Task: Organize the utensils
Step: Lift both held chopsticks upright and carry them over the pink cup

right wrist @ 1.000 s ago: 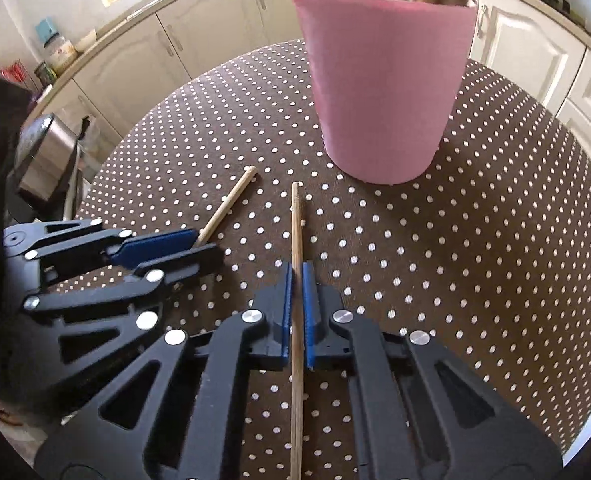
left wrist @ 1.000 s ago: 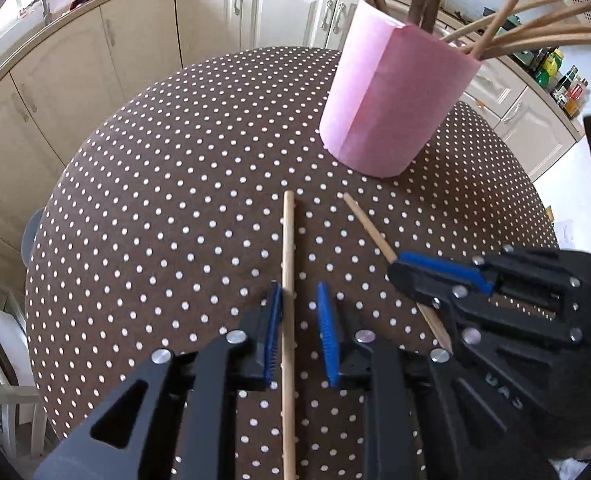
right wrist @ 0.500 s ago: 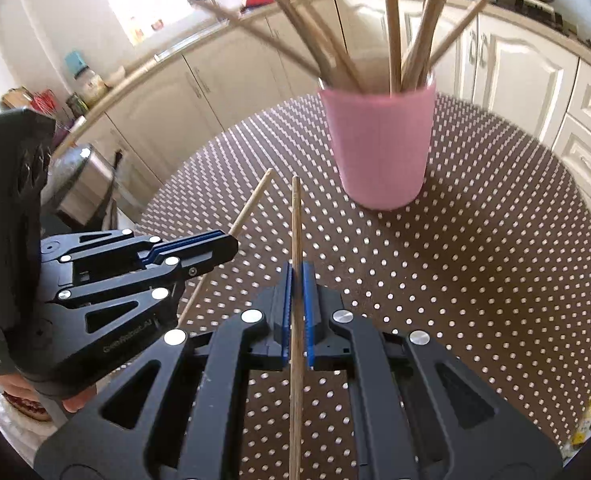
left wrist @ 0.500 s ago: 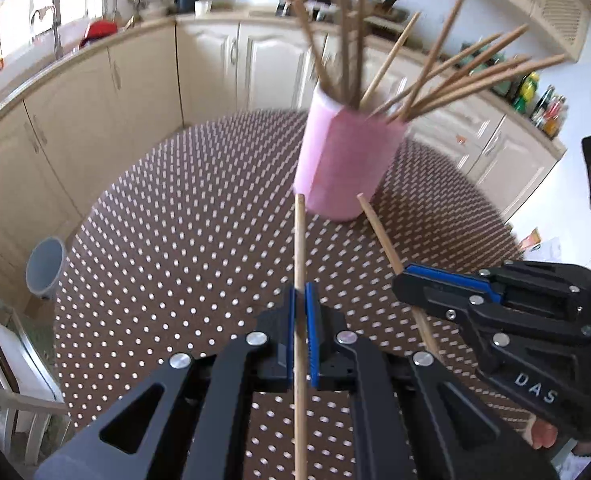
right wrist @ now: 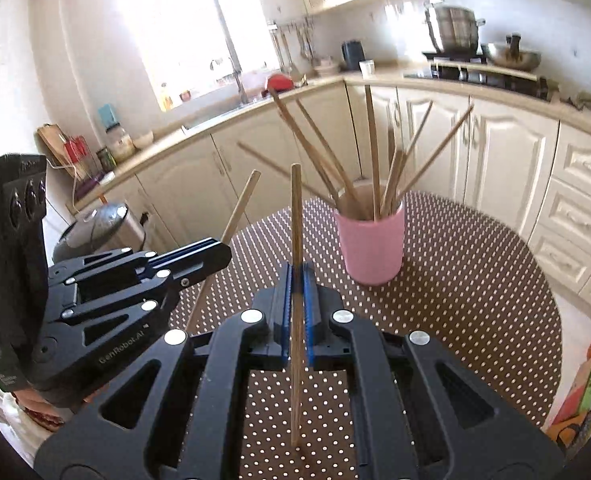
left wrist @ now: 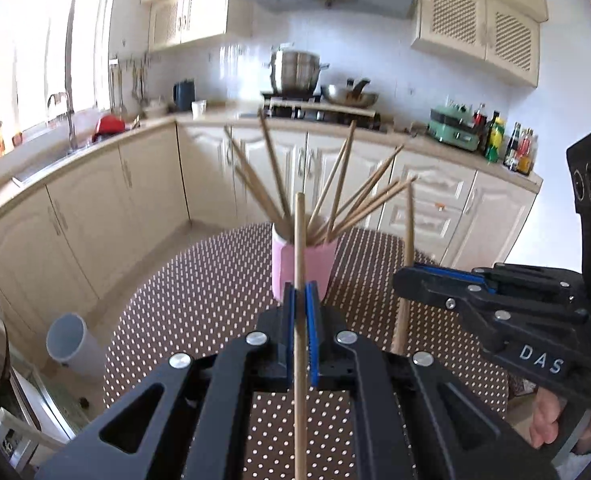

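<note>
Left gripper (left wrist: 300, 304) is pinching a wooden chopstick (left wrist: 299, 240) between its blue pads (left wrist: 291, 312), pressed tight on it, stick running up past the fingertips and back under the body. Off the table (left wrist: 199, 300), tip pointing toward the pink cup (left wrist: 283, 268). The cup is sitting mid-table, well apart from both grippers, already bristling with fanned-out chopsticks.

Right gripper (right wrist: 295, 284) is doing the same: pads clamped on a second chopstick (right wrist: 295, 216), also in the air, cup ahead and to its right in that view.

Handling, judging by looks: sticks are light, stiff, thin, smooth wood, so probably prone to pivoting or sliding in a narrow pinch. Each grip is sitting around mid-length, which seems fine for balance; a hold nearer the top end would likely leave more free length to drop into the cup. The cup is crowded, so a leaning stick could block entry or get knocked.
</note>
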